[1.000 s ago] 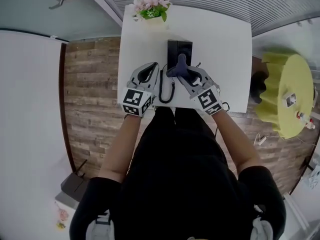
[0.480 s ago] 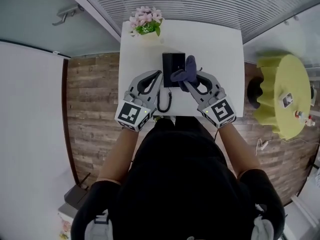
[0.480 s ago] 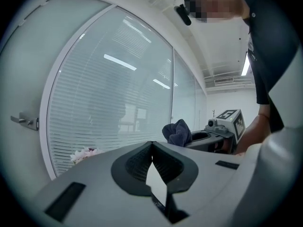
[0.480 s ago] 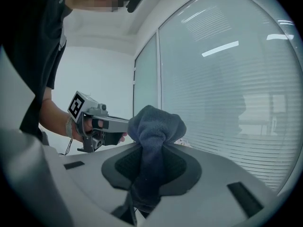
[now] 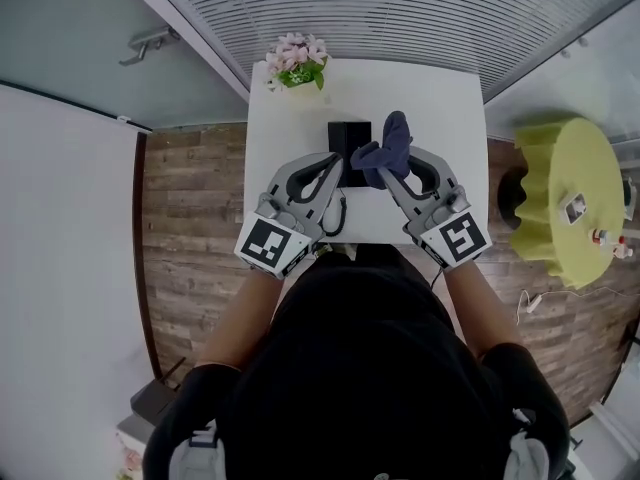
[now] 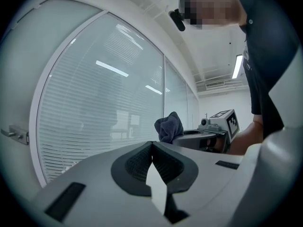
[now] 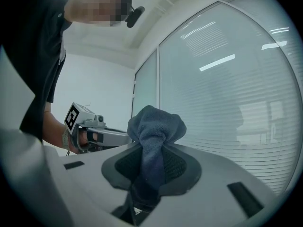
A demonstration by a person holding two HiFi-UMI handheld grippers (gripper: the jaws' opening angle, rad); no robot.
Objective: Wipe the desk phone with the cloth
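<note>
The right claw [image 7: 150, 167] is clamped on a dark blue cloth [image 7: 155, 126], which bunches out beyond its tips. The left claw [image 6: 152, 144], just left of the right one, has its jaws together with nothing between them. The black desk phone [image 5: 347, 134] stands on the white table [image 5: 290, 118] just beyond both claws' tips, with the cloth overlapping its right edge.

Bright, even indoor light. One ceiling strip light [image 6: 238, 66] sits above and right of the left gripper [image 6: 151, 143]. Streak reflections cross the glass wall [image 7: 227, 79] ahead of the right gripper [image 7: 152, 148]. Beneath both, the table [image 5: 440, 98] washes out white. Gripper views bend hard, black at the corners; cloth [image 7: 156, 122] sharp.
</note>
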